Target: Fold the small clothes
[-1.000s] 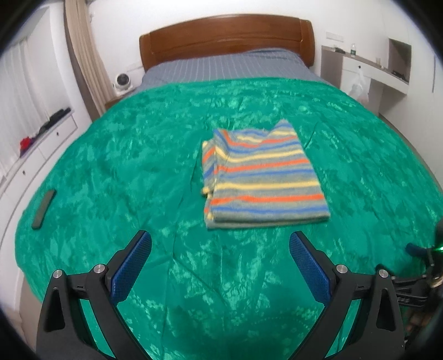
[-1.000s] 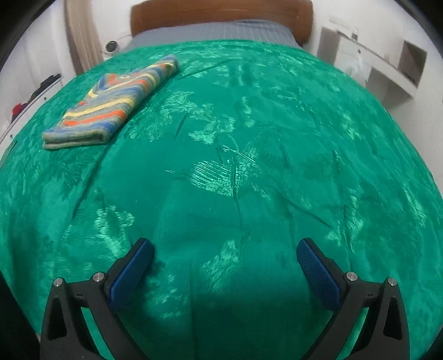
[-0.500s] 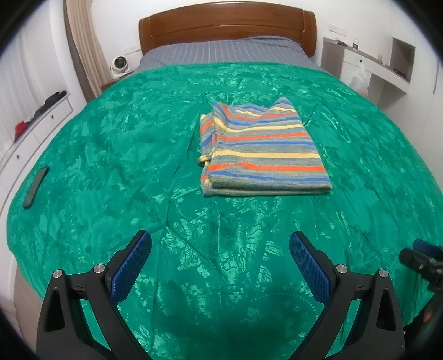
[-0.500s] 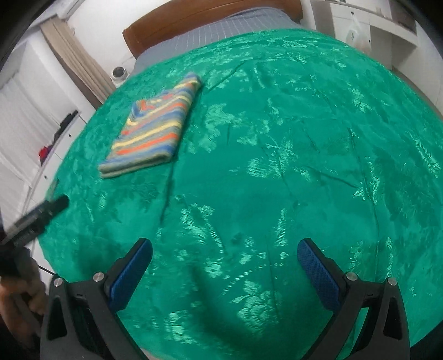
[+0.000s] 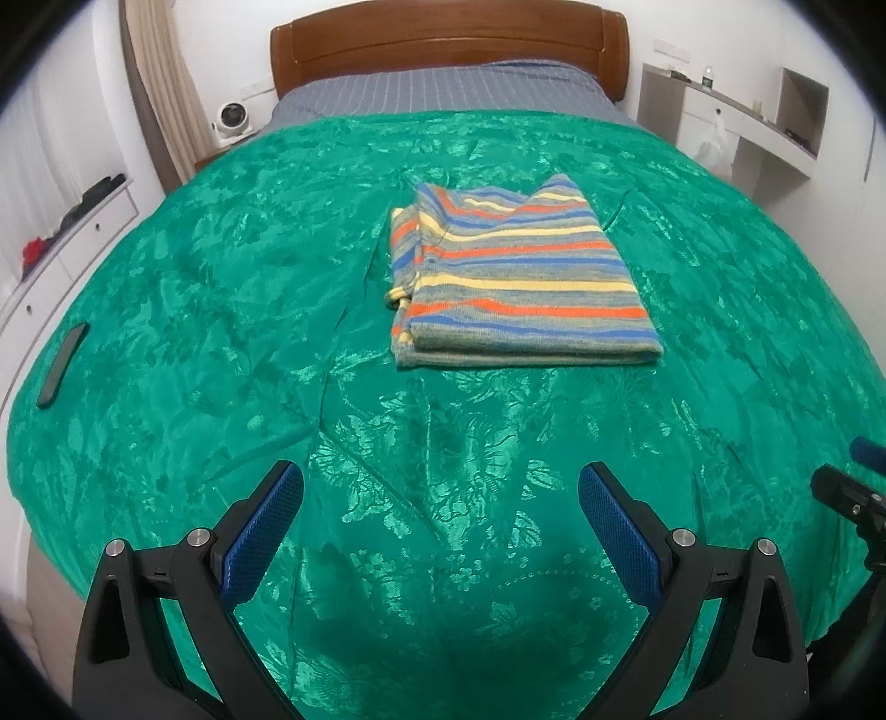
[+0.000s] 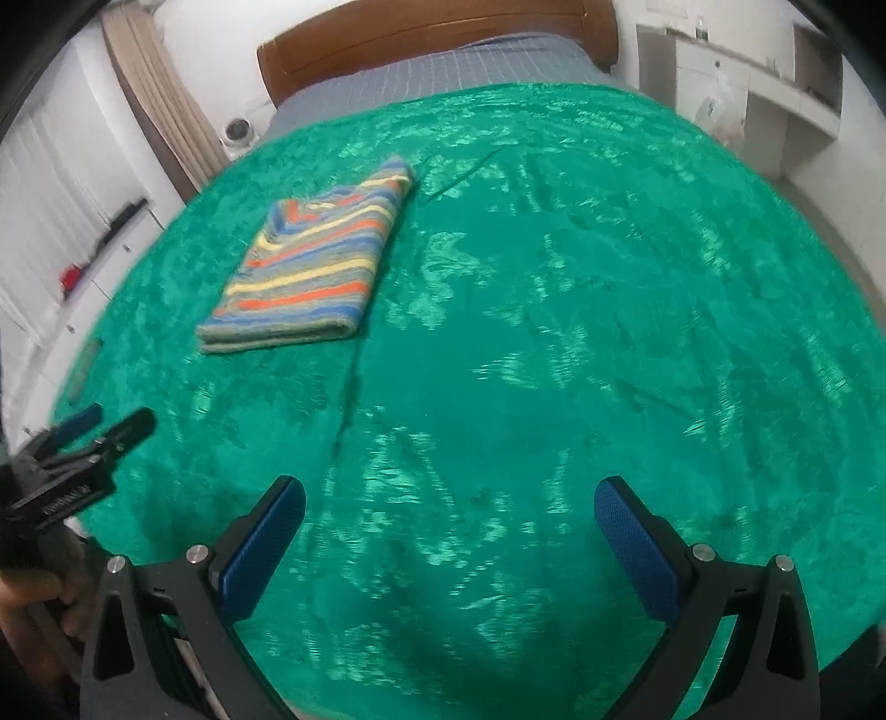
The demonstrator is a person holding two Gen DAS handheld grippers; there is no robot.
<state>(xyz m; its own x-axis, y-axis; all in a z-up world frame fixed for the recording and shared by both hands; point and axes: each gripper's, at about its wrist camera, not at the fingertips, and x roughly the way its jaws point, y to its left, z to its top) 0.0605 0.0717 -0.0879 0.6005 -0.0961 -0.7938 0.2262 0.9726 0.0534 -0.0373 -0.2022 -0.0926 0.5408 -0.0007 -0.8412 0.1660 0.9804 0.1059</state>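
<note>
A striped garment [image 5: 515,277], folded into a neat rectangle, lies flat on the green bedspread [image 5: 221,310] near the middle of the bed. It also shows in the right wrist view [image 6: 315,266], far left. My left gripper [image 5: 440,498] is open and empty, held well back from the garment above the bed's near part. My right gripper [image 6: 448,509] is open and empty, off to the garment's right and nearer the foot of the bed. The left gripper also shows at the left edge of the right wrist view [image 6: 83,443].
A dark remote [image 5: 62,364] lies at the bedspread's left edge. A wooden headboard [image 5: 448,39] and grey sheet are at the far end. White drawers [image 5: 61,243] stand left, a white shelf unit [image 5: 736,116] right, a small fan [image 5: 228,117] by the headboard.
Both grippers have pulled back and risen away from the folded garment, which now looks smaller and farther. The right gripper's view has swung so the garment sits more toward the centre-left.
</note>
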